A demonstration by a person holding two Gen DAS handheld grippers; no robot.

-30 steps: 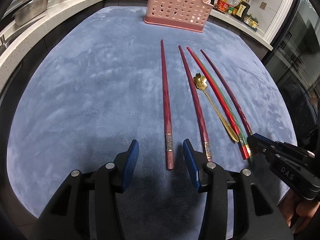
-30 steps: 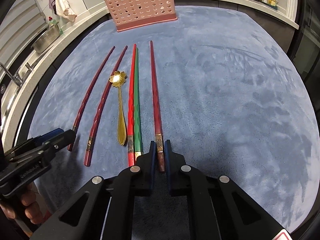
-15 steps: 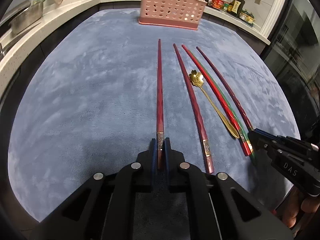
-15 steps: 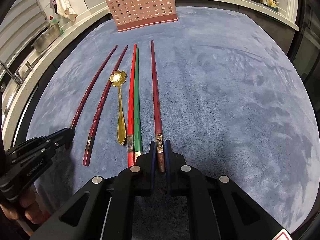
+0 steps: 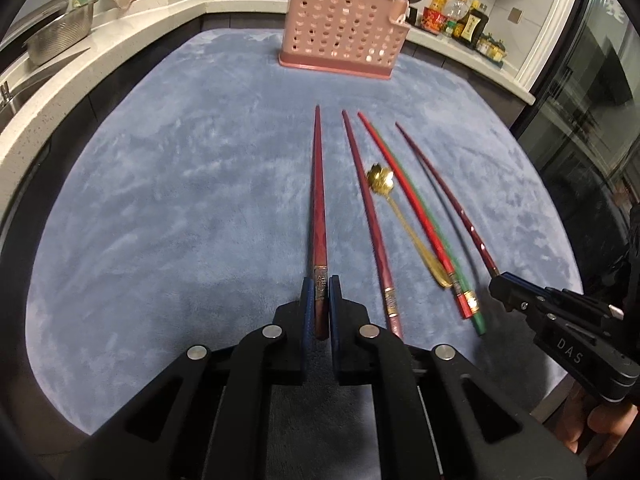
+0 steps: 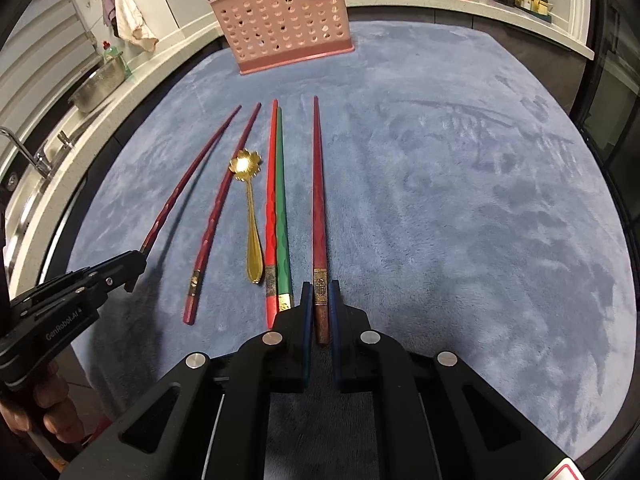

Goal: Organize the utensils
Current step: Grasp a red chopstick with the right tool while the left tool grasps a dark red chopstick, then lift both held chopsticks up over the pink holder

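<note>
A kitchen corner frames the scene: a pale counter with a metal colander [image 5: 60, 34], a sink tap [image 6: 28, 152], bottles [image 5: 460, 18] and pans runs behind a worktop [image 5: 180, 200] covered in blue-grey plush cloth. At the far edge of the cloth stands the pink perforated utensil holder [image 5: 344, 36], likely the goal for everything laid out; a few sticks already poke up behind or from it in the right wrist view, though which I cannot tell. The loose utensils lie side by side, thick ends toward the person, probably so each can be pinched at its decorated butt. Counted: five chopsticks and one gold flower-bowled spoon [image 6: 250, 216]. The left gripper [image 5: 321, 300] has its jaws closed nearly all the way on the banded end of the leftmost dark red chopstick [image 5: 318, 204], whose shaft casts a shadow apart from it in the right wrist view, suggesting it is raised off the cloth. The right gripper [image 6: 321, 304] is likewise clamped almost fully closed on the rightmost dark red chopstick [image 6: 319, 184]. Between them lie a maroon chopstick [image 6: 224, 200], the spoon, and a bright red chopstick [image 6: 272, 200] touching a green chopstick [image 6: 281, 208]. One in each hand suggests the outer two are being taken as a matched pair.
</note>
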